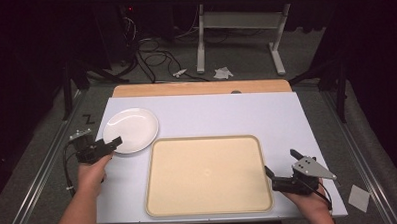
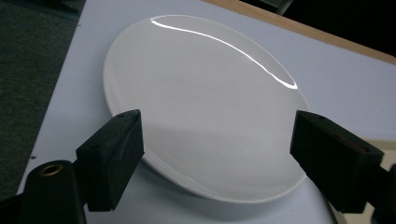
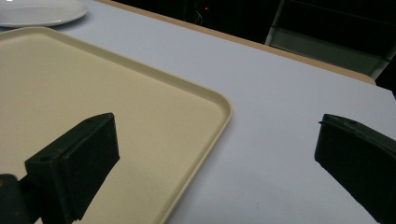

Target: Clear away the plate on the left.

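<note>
Left gripper (image 1: pixel 118 141): jaws wide, at near rim of white plate (image 1: pixel 130 130), nothing held. Plate sits far-left on white table top (image 1: pixel 266 114), just beside beige tray (image 1: pixel 207 174). I judge plate rigid, glossy, slippery, breakable; best hold is rim edge pinched top and underside, low rim gives little purchase. Tray empty. Right gripper (image 1: pixel 279 166): jaws wide, straddling tray's right edge, nothing held.

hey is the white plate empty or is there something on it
Empty. The white plate lies flat on the table with a bare, glossy surface; the open left gripper hovers at its near edge.
</note>
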Tool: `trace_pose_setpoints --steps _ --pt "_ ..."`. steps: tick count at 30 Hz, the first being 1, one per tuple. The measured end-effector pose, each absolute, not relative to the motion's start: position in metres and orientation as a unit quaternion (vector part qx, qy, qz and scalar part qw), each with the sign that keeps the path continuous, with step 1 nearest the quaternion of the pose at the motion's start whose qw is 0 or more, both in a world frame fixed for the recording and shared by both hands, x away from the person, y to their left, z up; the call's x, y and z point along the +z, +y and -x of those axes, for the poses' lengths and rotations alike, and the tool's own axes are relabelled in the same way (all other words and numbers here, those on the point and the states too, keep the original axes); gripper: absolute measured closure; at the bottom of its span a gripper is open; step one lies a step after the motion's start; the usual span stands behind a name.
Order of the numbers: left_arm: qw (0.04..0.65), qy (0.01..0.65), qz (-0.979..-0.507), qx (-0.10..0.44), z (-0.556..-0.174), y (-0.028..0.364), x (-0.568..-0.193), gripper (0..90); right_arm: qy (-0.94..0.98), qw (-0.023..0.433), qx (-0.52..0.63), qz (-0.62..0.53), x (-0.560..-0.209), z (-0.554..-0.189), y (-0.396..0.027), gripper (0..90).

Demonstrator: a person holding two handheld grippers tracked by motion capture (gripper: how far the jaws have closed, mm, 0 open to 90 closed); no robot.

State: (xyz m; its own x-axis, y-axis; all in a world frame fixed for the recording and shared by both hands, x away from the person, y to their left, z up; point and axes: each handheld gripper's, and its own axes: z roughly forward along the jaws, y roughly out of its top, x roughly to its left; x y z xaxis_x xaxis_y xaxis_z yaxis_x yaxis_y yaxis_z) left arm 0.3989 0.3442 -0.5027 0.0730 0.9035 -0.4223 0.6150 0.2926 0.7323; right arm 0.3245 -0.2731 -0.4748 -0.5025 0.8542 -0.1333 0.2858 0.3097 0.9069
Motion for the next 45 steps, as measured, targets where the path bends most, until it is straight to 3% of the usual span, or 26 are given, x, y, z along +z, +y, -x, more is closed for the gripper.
trace_pose_setpoints --steps 12,24,45 --pt "0.451 0.689 -0.560 0.086 -0.403 0.361 -0.512 28.0 0.746 0.325 0.442 -0.378 -0.474 -0.323 -0.271 0.7" --pt "0.451 0.694 -0.556 0.073 -0.403 0.367 -0.521 39.3 0.748 0.331 0.440 -0.371 -0.473 -0.322 -0.268 0.7" --pt "0.474 0.687 -0.550 0.007 -0.401 0.380 -0.534 37.7 0.748 0.331 0.441 -0.370 -0.472 -0.319 -0.267 0.7"
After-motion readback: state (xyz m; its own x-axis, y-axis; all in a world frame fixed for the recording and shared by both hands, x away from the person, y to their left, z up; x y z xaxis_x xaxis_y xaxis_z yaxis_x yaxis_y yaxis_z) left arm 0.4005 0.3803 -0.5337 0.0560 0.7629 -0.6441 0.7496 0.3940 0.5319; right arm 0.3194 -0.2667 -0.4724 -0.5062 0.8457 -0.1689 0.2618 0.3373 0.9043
